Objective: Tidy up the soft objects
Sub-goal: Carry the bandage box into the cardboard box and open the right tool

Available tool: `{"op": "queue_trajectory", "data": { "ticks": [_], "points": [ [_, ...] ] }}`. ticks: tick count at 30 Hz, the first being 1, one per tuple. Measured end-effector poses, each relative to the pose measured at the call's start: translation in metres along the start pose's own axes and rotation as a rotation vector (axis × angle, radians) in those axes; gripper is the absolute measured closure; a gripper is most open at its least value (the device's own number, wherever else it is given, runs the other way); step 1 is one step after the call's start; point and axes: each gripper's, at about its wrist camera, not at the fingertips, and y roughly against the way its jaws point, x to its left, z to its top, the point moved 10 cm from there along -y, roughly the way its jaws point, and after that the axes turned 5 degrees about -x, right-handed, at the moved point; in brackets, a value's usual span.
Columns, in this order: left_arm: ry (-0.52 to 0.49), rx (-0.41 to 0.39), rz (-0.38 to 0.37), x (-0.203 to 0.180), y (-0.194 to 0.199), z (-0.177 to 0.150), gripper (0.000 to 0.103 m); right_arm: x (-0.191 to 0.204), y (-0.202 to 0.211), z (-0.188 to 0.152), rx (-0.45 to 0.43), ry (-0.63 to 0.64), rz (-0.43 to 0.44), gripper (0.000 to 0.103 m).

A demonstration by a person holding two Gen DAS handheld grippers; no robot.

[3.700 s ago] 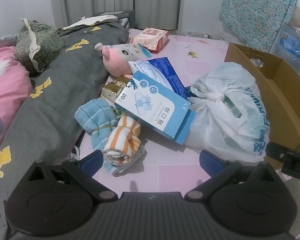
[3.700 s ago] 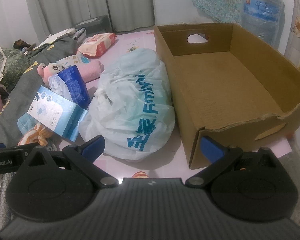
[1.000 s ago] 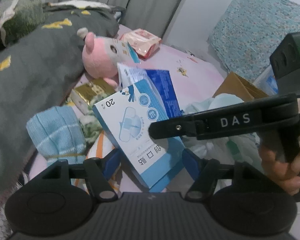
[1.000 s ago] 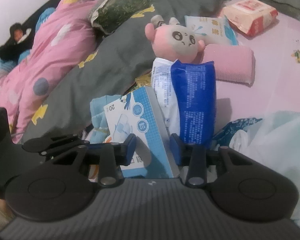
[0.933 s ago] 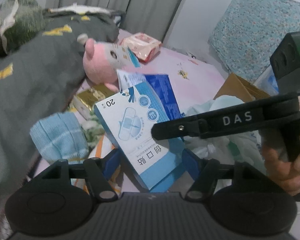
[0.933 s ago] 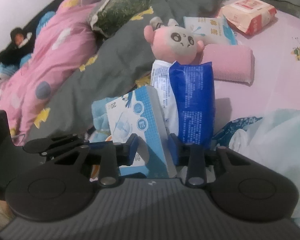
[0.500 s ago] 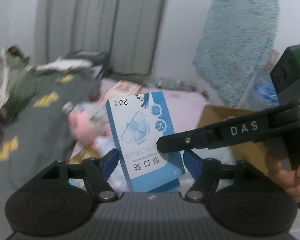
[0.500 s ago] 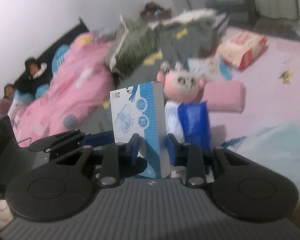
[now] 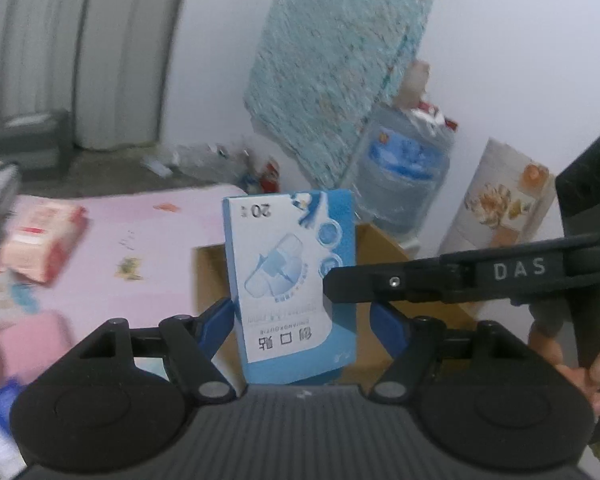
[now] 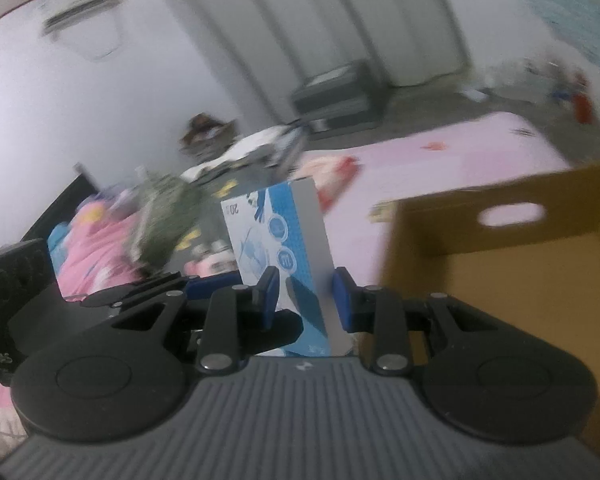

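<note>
From the left wrist, shows one blue-and-white box [image 9: 292, 292] upright and in the air between the pads of the left gripper [image 9: 302, 320], whose jaws stand apart: left pad right beside the box's edge, right pad clear of it by a visible gap. Shows one finger of the right gripper [image 9: 340, 282] reaching in from 3 o'clock to the box's right side, with one hand [image 9: 580, 376] on its handle at 4 o'clock. Behind the box, at 12 o'clock, shows one open cardboard carton [image 9: 210, 280]; at 1 o'clock one water jug [image 9: 400, 176] against the wall; at 9 o'clock one red-and-pink packet [image 9: 40, 244] lying on the pink mat [image 9: 148, 232]. From the right wrist, shows the same single box dead centre, upright, clamped between the two blue pads of the right gripper [image 10: 305, 298]. Puts the carton [image 10: 500, 280] at 3 o'clock, just beside the box, its one handle hole facing the camera. At 9 o'clock, shows the left gripper's dark fingers next to the box and one pink quilt [image 10: 96, 256] behind them, blurred.
</note>
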Motion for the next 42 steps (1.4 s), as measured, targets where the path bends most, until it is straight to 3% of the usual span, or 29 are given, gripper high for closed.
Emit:
{"op": "queue_trajectory", "data": {
  "ticks": [5,11,16,23,29,42],
  "points": [
    [-0.014,0.092,0.011,-0.011,-0.066,-0.007,0.028,-0.074,-0.008,0.004,0.027,-0.086,-0.056,0.075],
    [-0.053,0.212,0.108,0.001,-0.113,-0.03,0.028,-0.149,-0.062,-0.028,0.119,-0.173,-0.132,0.075],
    [0.029,0.16,0.064,0.014,-0.087,-0.021,0.025,-0.187,-0.084,-0.057,0.186,-0.249,-0.198,0.075],
    [0.082,0.1,0.117,0.054,-0.031,-0.014,0.023,-0.201,-0.098,-0.074,0.245,-0.306,-0.238,0.075],
    [0.123,0.08,0.196,0.093,0.008,-0.032,0.023,-0.2,-0.141,-0.072,0.305,-0.271,-0.301,0.076],
    [0.149,0.057,0.304,0.139,0.054,-0.067,0.023,-0.162,-0.19,-0.057,0.319,-0.076,-0.278,0.081]
  ]
}}
